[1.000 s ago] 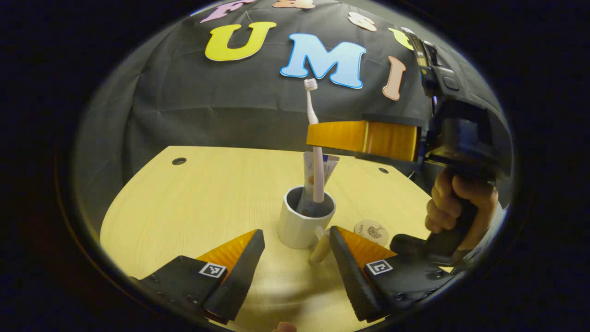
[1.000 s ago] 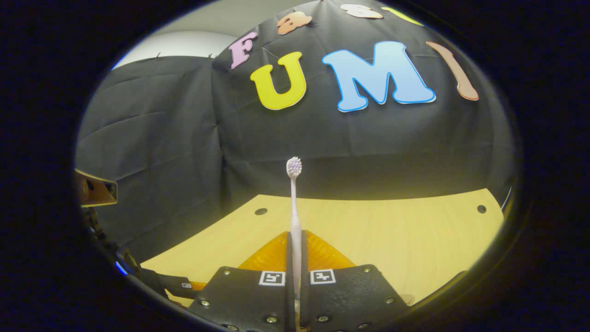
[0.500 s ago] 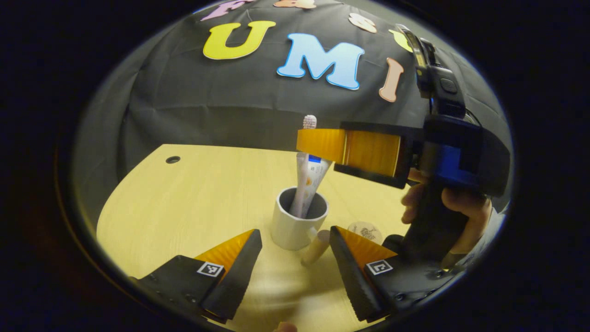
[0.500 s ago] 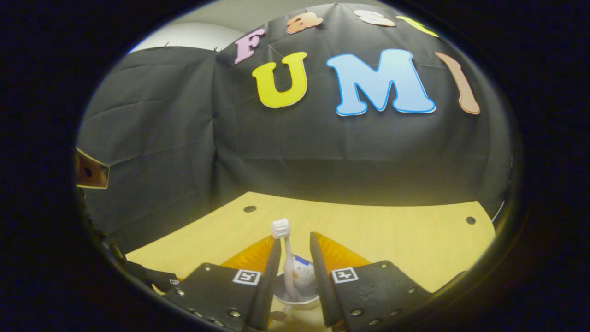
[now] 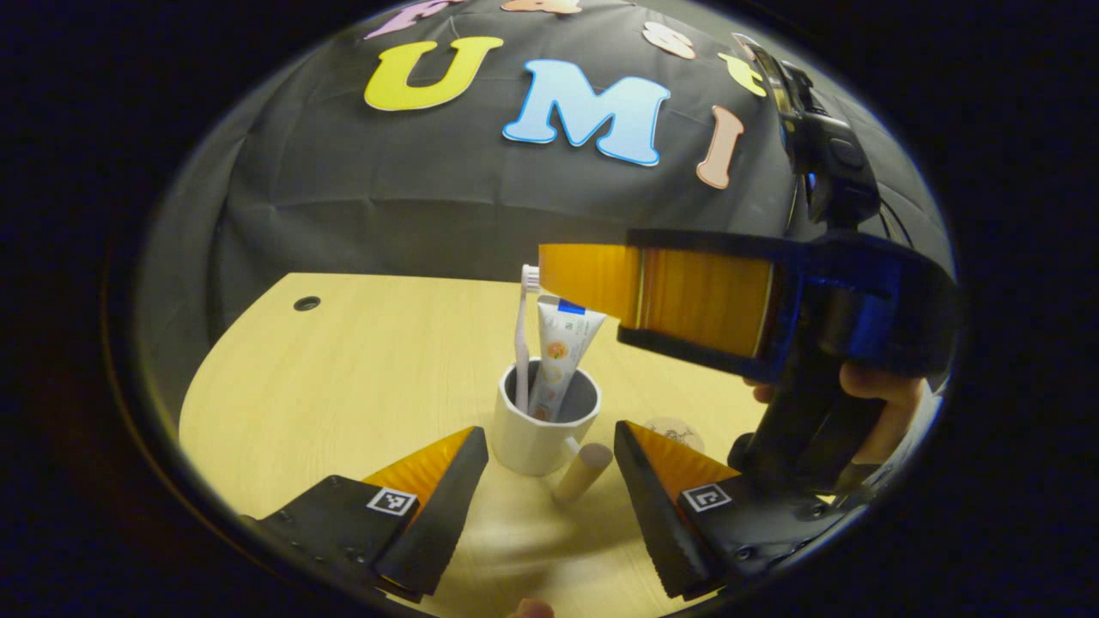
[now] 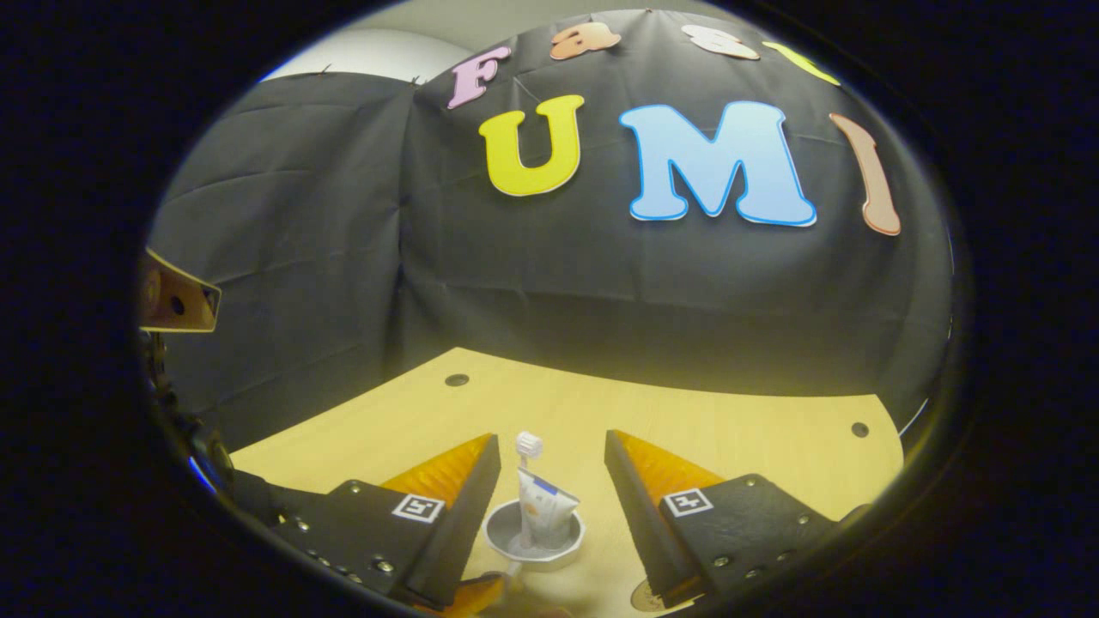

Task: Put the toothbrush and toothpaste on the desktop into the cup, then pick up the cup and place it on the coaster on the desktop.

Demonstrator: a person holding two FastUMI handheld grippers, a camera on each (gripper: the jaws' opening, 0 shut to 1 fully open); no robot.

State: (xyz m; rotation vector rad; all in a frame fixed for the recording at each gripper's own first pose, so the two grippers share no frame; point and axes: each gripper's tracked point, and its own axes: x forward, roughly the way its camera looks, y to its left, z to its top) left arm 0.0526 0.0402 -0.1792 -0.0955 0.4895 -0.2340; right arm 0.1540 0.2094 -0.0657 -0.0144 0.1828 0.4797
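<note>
A white cup (image 5: 539, 431) with a wooden handle (image 5: 581, 473) stands on the light wooden desk (image 5: 361, 360). A pale pink toothbrush (image 5: 521, 339) and a white toothpaste tube (image 5: 559, 354) stand inside it, leaning apart. My left gripper (image 5: 549, 455) is open, low over the desk, its fingers either side of the cup's near wall. My right gripper (image 6: 549, 463) hovers open above the cup (image 6: 534, 539), with the toothbrush (image 6: 525, 481) and tube (image 6: 541, 511) rising between its fingers. In the left gripper view that gripper (image 5: 670, 292) hangs over the cup, held by a hand (image 5: 884, 395). A round wooden coaster (image 5: 676, 433) lies right of the cup.
Black cloth walls the back of the desk. Small round holes (image 5: 306, 303) (image 6: 456, 379) (image 6: 859, 429) sit in the desk's far corners. The coaster's edge (image 6: 644, 596) peeks out under my right finger. Bare desk stretches to the left of the cup.
My right gripper opened and let go of the toothbrush, which dropped into the cup and now leans to the left. The right gripper has lifted slightly and spread wider. My left gripper barely moved.
</note>
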